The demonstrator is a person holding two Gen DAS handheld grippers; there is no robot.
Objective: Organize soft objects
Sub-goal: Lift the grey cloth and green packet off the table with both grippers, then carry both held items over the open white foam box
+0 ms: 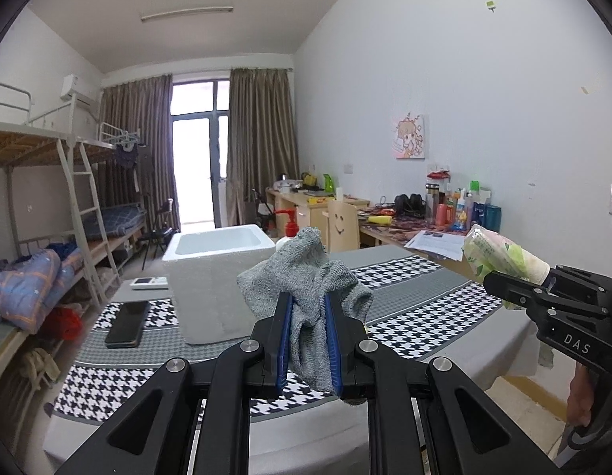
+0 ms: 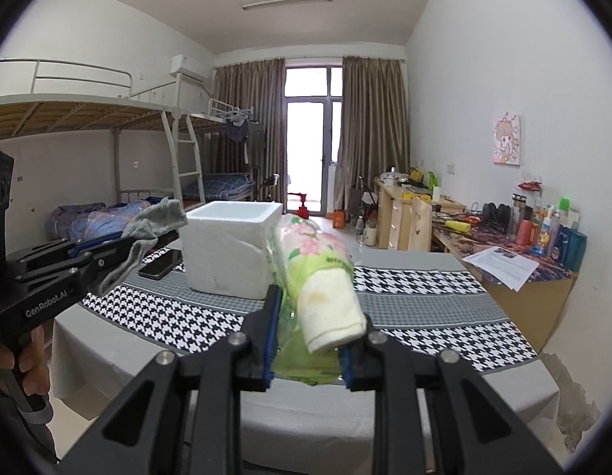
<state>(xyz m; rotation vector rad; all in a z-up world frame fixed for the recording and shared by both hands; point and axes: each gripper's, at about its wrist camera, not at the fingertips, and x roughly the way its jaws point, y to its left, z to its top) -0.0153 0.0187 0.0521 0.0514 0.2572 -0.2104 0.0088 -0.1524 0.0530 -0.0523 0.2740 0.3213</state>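
My left gripper point(image 1: 309, 301) is shut on a grey knitted cloth point(image 1: 306, 277) and holds it above the table; it also shows at the left of the right wrist view point(image 2: 127, 243), with the cloth point(image 2: 155, 225) hanging from it. My right gripper point(image 2: 311, 301) is shut on a rolled cream towel in a green flowered plastic wrap point(image 2: 317, 273), also held above the table; it shows at the right of the left wrist view point(image 1: 492, 277) with the roll point(image 1: 500, 253). A white foam box point(image 1: 210, 265) point(image 2: 230, 249), open at the top, stands on the table beyond both grippers.
The table carries a grey and houndstooth cloth point(image 1: 416, 312) point(image 2: 416, 301). A black phone point(image 1: 125, 324) point(image 2: 159, 265) and a white remote point(image 1: 149, 283) lie left of the box. A cluttered desk point(image 2: 504, 237) lines the right wall; bunk beds point(image 1: 48, 206) stand at left.
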